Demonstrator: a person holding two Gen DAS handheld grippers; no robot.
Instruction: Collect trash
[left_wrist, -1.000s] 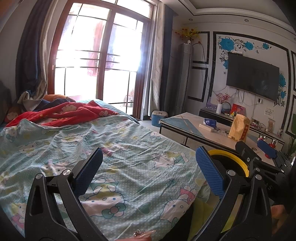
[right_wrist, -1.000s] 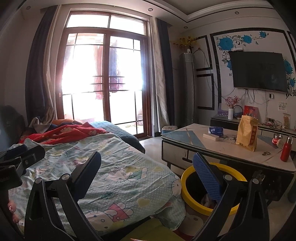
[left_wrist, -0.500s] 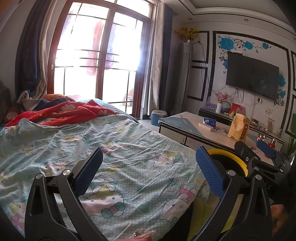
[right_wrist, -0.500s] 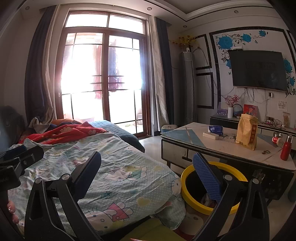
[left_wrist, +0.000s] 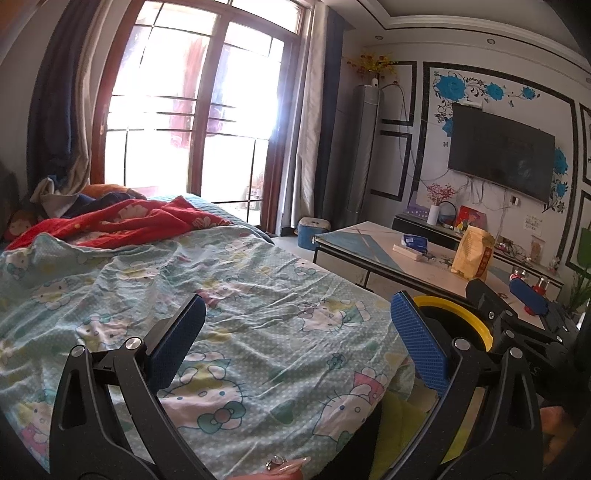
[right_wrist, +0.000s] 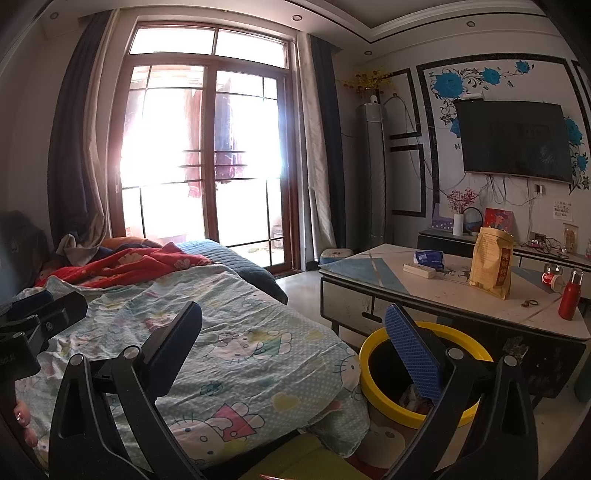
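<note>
A black trash bin with a yellow rim (right_wrist: 373, 354) stands on the floor between the bed and the low table, with some trash inside (right_wrist: 412, 397). In the left wrist view the bin's rim (left_wrist: 454, 314) shows behind the right finger. My left gripper (left_wrist: 295, 332) is open and empty above the bed. My right gripper (right_wrist: 291, 339) is open and empty, above the bed's edge and the bin. Each gripper shows in the other's view: the right gripper (left_wrist: 517, 306) and the left gripper (right_wrist: 40, 310).
A bed with a cartoon-cat sheet (left_wrist: 240, 295) and a red blanket (left_wrist: 129, 221) fills the left. A low table (right_wrist: 388, 280) holds a yellow bag (right_wrist: 493, 266), a blue pack (right_wrist: 428, 258), a white box (right_wrist: 419, 270) and a red bottle (right_wrist: 569, 299). A TV (right_wrist: 513, 140) hangs on the wall.
Both grippers stay open and almost still; the views have shifted only slightly.
</note>
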